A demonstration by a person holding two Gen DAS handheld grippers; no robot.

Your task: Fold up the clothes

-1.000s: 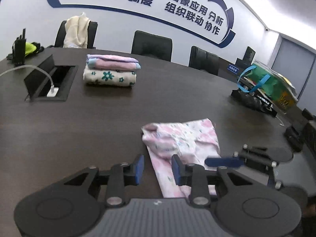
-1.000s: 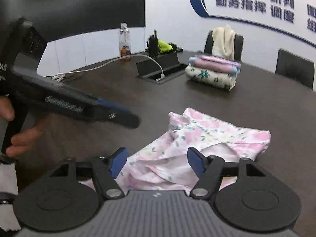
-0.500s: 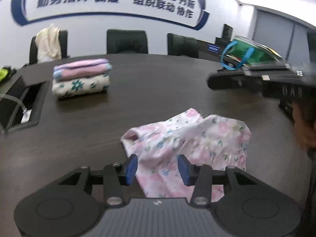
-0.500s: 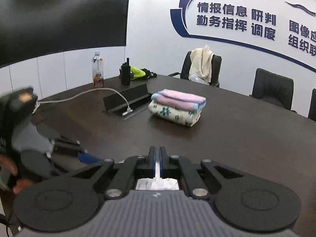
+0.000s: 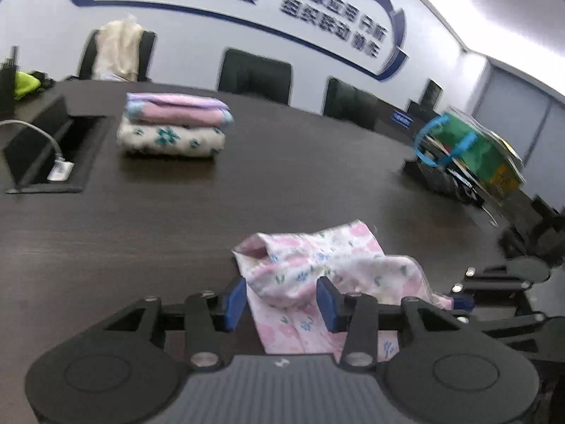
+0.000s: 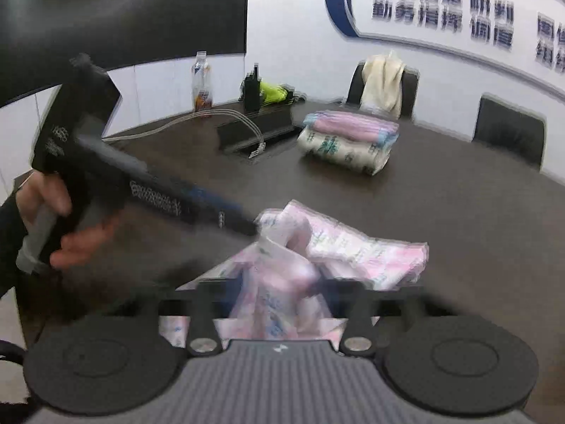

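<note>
In the left wrist view, the left gripper (image 5: pixel 280 298) has its jaws wider than a second ago, spread around the crumpled pink floral garment (image 5: pixel 328 268) on the dark wood-grain table (image 5: pixel 247 190).

In the right wrist view, blurred, the right gripper (image 6: pixel 280 295) has jaws opening after clamping, soft cloth between them.

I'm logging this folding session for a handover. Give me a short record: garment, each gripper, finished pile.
garment: pink floral garment, crumpled, not yet folded, lying on the dark table
left gripper: jaws apart, garment edge between them
right gripper: jaws opening, bunched cloth between them; view blurred
finished pile: folded stack, pink piece on top of white floral piece, farther back on the table
</note>
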